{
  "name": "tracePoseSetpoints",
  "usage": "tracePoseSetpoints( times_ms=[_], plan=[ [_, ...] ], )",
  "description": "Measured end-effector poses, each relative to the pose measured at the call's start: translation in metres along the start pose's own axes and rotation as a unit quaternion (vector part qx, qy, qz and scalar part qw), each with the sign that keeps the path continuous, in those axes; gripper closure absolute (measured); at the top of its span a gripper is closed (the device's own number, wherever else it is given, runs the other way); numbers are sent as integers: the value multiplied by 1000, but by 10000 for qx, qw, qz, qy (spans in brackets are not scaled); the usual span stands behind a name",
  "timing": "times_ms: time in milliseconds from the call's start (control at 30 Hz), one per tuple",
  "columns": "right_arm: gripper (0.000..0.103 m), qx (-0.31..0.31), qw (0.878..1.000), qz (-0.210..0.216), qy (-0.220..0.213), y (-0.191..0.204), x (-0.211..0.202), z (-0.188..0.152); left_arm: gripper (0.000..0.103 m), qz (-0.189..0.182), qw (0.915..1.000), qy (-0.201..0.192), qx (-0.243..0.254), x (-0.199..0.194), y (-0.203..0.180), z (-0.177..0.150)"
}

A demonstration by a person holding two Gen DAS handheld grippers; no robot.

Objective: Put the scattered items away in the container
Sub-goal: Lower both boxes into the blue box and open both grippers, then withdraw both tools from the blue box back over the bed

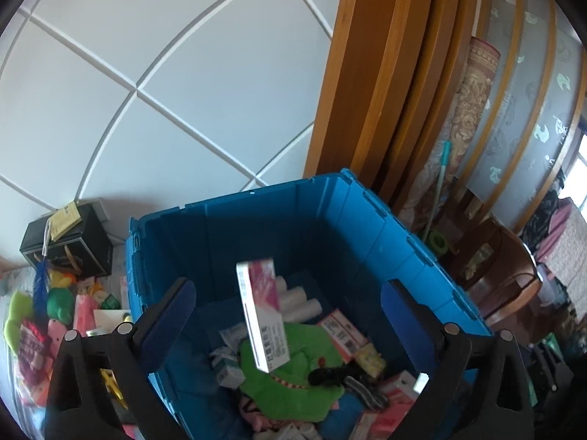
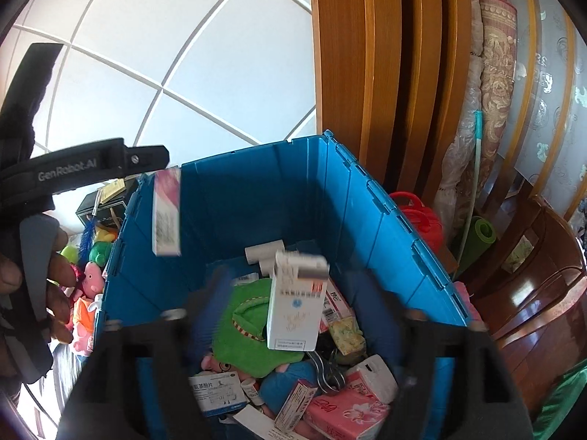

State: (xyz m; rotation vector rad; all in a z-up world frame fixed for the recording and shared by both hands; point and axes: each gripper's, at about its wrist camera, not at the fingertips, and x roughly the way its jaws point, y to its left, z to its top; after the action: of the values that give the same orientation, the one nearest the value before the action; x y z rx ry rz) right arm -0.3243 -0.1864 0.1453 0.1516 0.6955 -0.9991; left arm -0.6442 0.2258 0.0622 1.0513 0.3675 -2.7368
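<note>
A blue plastic crate (image 1: 367, 234) (image 2: 330, 198) holds several boxes, a green plush (image 1: 290, 374) (image 2: 245, 330), tissue packs and white rolls. My left gripper (image 1: 286, 315) is open above the crate; a pink and white box (image 1: 262, 315) is in mid-air between its fingers, touching neither. The same box shows in the right wrist view (image 2: 167, 212) below the left gripper. My right gripper (image 2: 293, 319) is open over the crate; a white medicine box (image 2: 295, 304) is in mid-air between its blurred fingers.
Scattered plush toys and packets (image 1: 55, 311) (image 2: 88, 275) lie left of the crate beside a black box (image 1: 66, 238). A wooden door frame (image 1: 367, 73), a rolled mat (image 2: 495, 91), a red container (image 2: 418, 216) and dark wooden furniture (image 2: 532, 293) stand to the right.
</note>
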Motion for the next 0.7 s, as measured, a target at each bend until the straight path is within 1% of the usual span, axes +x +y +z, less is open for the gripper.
tracePoseSetpoints(
  times_ms=[100,233,333,700],
  plan=[
    [0,11,10000,31,52,0,0,-3,1,-13,10000,51,-6,1,1,-3],
    [0,51,10000,33,78,-2,-5,-15,1,56,10000,30,60,-2,-1,-8],
    [0,52,10000,45,62,-3,-11,-20,1,41,10000,25,72,-6,-1,-10],
    [0,-27,9999,96,-45,9,-30,-38,1,52,10000,-73,6,-37,10,-29]
  ],
)
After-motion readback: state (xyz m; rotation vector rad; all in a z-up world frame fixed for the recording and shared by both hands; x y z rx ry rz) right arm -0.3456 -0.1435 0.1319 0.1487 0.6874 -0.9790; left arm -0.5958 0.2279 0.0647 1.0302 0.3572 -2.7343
